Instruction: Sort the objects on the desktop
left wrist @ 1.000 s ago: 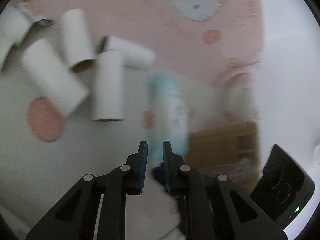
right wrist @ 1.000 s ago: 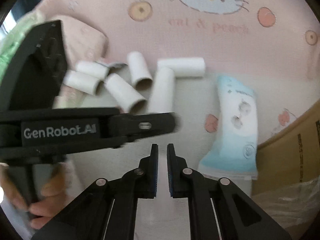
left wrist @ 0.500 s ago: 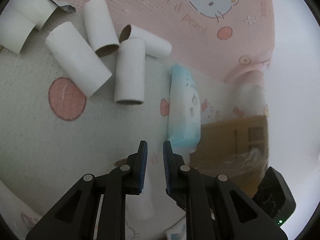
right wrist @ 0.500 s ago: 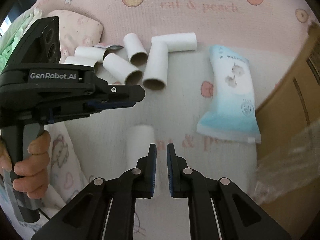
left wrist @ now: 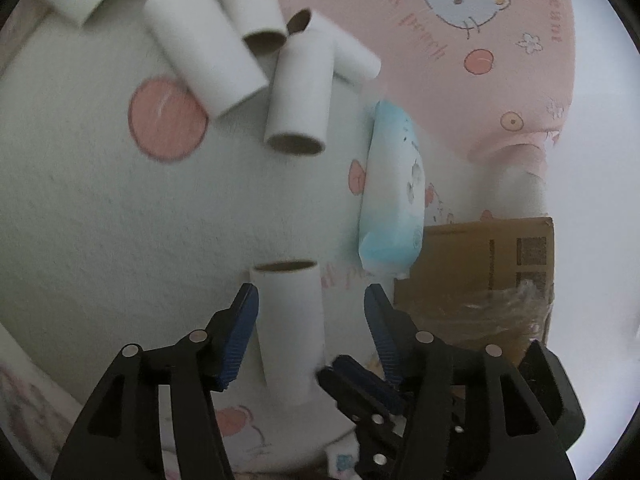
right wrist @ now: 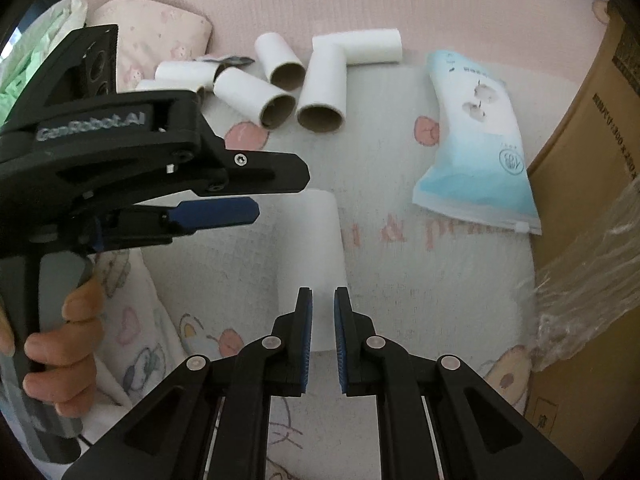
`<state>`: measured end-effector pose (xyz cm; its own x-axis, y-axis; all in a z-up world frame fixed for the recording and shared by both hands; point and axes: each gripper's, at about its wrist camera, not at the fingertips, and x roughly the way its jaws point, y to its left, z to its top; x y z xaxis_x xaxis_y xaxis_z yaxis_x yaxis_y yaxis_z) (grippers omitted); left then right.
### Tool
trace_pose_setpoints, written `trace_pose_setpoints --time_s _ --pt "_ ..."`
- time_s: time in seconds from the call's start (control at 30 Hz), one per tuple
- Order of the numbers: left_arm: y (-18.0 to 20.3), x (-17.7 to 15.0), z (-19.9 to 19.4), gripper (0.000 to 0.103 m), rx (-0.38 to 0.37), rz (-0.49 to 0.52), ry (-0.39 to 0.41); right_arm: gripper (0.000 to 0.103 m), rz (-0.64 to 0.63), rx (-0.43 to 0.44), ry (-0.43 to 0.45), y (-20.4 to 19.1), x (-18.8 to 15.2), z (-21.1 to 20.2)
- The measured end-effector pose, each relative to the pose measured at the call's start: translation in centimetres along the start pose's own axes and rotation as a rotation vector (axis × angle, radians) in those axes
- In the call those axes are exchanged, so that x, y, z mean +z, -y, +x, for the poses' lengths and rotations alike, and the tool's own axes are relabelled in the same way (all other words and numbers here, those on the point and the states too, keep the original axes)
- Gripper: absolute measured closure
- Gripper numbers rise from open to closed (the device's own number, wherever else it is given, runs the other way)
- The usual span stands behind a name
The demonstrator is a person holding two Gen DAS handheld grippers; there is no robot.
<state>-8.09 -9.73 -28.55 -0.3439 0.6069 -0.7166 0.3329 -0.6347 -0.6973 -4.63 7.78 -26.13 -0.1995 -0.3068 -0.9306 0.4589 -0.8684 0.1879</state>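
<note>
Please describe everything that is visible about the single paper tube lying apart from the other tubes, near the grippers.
The lone paper tube is a white cardboard roll with a brown inside, hollow and open at its far end. It lies on its side on the patterned cloth, apart from the pile of tubes. The open left gripper straddles it, its fingers on either side, not visibly touching. The right gripper, nearly closed, hovers over its near end. It looks undamaged.

White cardboard tubes: seven; one [right wrist: 310,256] lies just ahead of the right gripper [right wrist: 323,320], six in a cluster [right wrist: 320,88] farther ahead.
Blue-and-white plastic pouches [right wrist: 478,136]: one, ahead to its right.
Brown cardboard boxes [right wrist: 592,128]: one, far right.
</note>
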Motion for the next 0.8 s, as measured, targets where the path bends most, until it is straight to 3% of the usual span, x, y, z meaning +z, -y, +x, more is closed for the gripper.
trace_pose_setpoints --time_s 0.2,0.3,0.33,0.43,0.8 --pt "-0.9 -0.1 2.1 0.043 -0.02 -0.065 -0.078 0.094 -0.007 0.021 0.006 0.0 -0.2 0.2" --pt "-1.7 0.0 3.0 0.048 -0.022 -0.111 -0.101 0.082 0.001 0.031 -0.003 0.2 -0.1 0.4" --pt "-2.0 0.0 3.4 0.055 -0.017 -0.124 -0.112 0.074 0.007 0.037 -0.012 0.3 -0.1 0.6" --pt "-2.3 0.0 3.9 0.055 -0.031 -0.137 -0.122 0.061 0.044 0.064 -0.023 0.9 -0.4 1.4" --pt "-0.4 -0.1 4.1 0.055 -0.01 -0.01 -0.103 0.06 0.086 0.119 -0.004 2.5 -0.7 1.8"
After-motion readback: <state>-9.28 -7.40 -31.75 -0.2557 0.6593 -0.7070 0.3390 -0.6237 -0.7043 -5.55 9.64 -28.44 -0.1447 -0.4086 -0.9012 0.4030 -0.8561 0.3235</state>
